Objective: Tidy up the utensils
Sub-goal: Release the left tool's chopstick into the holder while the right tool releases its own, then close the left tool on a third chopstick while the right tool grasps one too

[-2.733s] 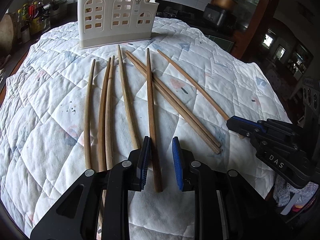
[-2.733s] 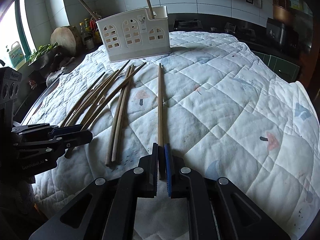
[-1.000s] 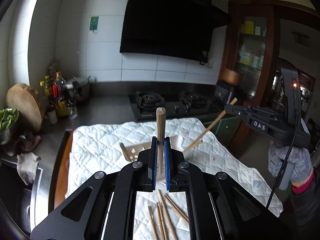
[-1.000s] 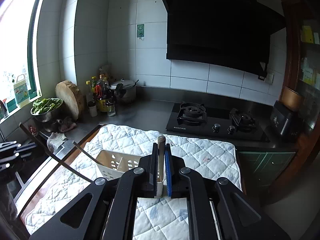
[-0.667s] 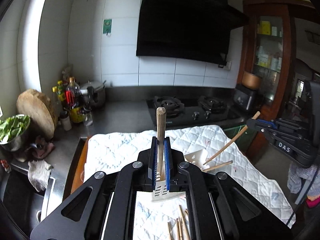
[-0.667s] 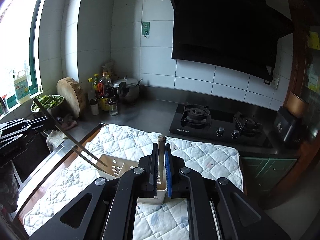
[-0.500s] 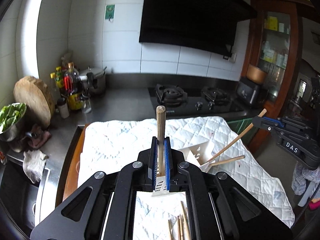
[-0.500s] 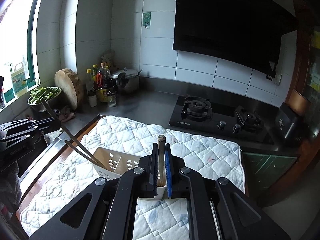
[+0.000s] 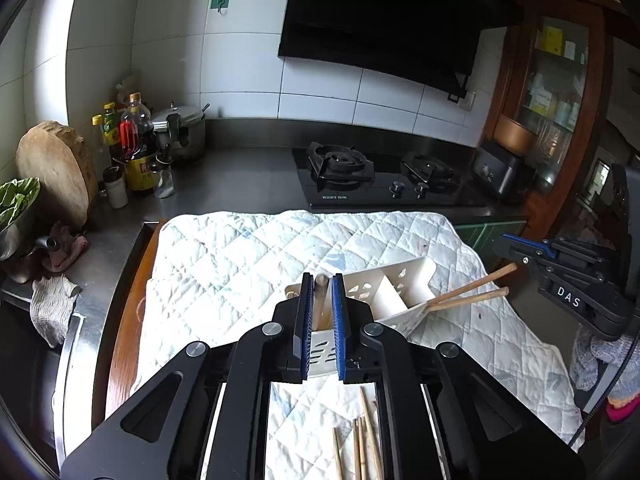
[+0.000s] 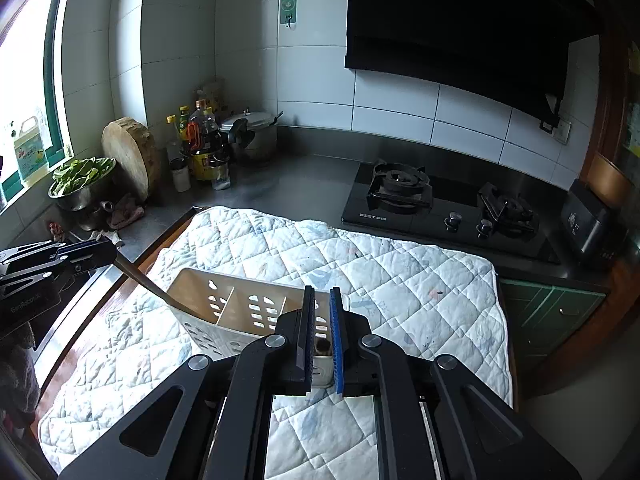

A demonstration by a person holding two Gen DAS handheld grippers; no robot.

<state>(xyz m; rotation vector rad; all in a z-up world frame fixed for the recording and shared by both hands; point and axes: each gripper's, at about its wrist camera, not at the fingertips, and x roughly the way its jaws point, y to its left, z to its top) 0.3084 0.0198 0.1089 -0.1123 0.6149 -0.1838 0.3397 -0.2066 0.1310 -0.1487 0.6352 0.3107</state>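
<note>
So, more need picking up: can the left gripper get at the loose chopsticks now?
Probably not yet: the left gripper's jaws are opening with a chopstick between them at the holder, and the loose chopsticks lie on the quilt back under its body.

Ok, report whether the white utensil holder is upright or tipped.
Upright: the holder stands on the quilt, open top facing up, chopsticks leaning inside.

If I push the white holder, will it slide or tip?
The holder likely tips easily: perforated plastic looks light, and chopsticks lean out over one end. The quilted cloth probably grips its base, hindering sliding.
</note>
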